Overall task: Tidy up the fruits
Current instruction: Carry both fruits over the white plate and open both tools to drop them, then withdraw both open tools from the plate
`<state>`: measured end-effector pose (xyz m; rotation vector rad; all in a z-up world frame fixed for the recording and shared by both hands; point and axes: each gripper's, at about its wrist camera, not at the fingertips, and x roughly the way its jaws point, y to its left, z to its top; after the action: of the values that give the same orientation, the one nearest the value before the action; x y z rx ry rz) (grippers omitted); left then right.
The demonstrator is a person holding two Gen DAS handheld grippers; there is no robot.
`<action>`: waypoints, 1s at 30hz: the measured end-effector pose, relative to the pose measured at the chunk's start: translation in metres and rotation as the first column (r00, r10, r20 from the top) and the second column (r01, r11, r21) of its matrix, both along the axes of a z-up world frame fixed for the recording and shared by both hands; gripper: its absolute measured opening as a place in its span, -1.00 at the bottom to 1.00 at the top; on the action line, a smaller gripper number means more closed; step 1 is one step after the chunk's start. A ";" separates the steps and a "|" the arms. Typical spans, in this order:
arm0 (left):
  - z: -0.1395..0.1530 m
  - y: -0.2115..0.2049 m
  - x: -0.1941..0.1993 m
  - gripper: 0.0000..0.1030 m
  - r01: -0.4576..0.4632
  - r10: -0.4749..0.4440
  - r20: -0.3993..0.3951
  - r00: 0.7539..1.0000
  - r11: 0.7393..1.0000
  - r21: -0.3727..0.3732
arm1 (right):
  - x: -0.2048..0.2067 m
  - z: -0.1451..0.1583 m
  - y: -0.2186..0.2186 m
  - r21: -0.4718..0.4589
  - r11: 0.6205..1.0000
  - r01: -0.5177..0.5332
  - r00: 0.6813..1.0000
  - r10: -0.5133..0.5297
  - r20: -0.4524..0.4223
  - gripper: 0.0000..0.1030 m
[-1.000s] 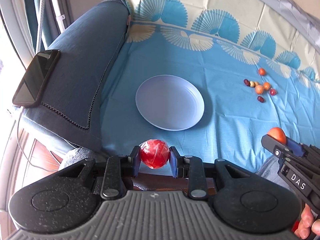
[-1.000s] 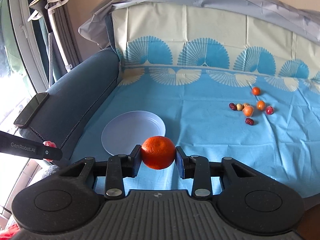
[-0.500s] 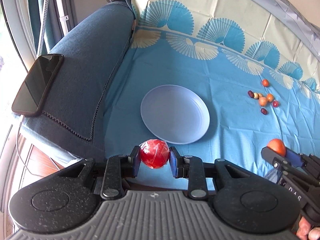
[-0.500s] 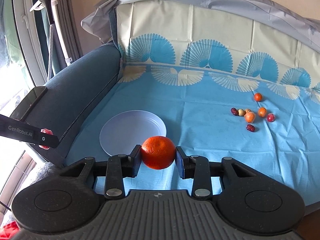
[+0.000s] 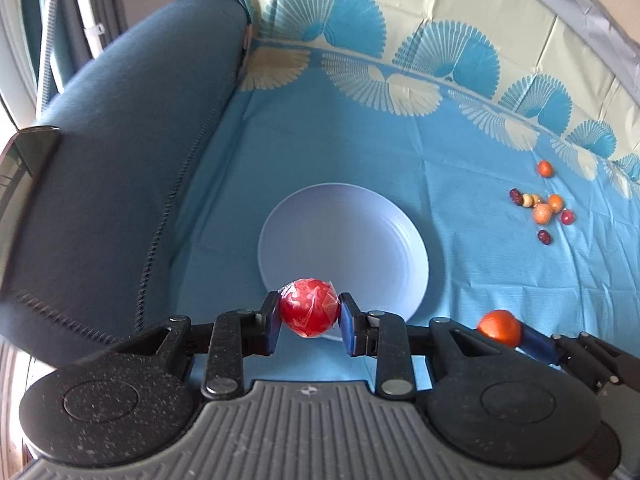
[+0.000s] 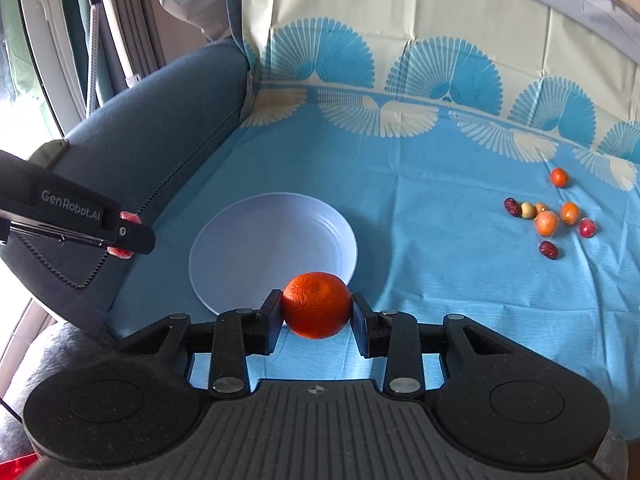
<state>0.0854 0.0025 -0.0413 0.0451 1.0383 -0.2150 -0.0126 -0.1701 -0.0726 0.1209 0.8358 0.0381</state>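
Observation:
My left gripper (image 5: 309, 317) is shut on a red fruit in clear wrap (image 5: 308, 307), held just over the near rim of the pale round plate (image 5: 360, 232). My right gripper (image 6: 316, 314) is shut on an orange (image 6: 316, 304), above the near edge of the same plate (image 6: 256, 236). In the left wrist view the right gripper shows at the lower right with the orange (image 5: 499, 327). In the right wrist view the left gripper (image 6: 124, 234) enters from the left with the red fruit (image 6: 128, 217) mostly hidden behind its finger.
A cluster of several small fruits (image 6: 548, 220) lies on the blue sheet (image 6: 440, 220) at the right. The dark blue sofa armrest (image 5: 120, 184) stands left of the plate, with a black phone (image 5: 24, 152) on top. The sofa back rises behind.
Both grippers have moved forward and down towards the plate, each still holding its fruit. The plate now looks larger and sits directly behind the fingertips.

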 end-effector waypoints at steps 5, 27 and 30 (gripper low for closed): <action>-0.034 -0.012 0.033 -0.35 0.017 -0.016 -0.050 0.999 1.000 0.015 | 0.032 -0.030 0.006 -0.021 0.999 -0.044 0.998 0.043 -0.053 -0.27; -0.034 -0.003 0.037 0.99 0.013 -0.025 0.074 0.997 0.986 0.166 | 0.066 -0.034 0.002 -0.024 0.997 -0.077 0.995 0.075 -0.072 0.88; -0.025 0.013 0.003 0.99 -0.022 0.013 0.053 0.999 0.983 0.183 | 0.032 -0.020 0.004 -0.008 0.997 -0.081 0.993 0.080 -0.092 0.90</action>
<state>0.0888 0.0158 -0.0663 0.2078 1.0047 -0.1009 0.0198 -0.1663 -0.0925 0.0784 0.9319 0.1047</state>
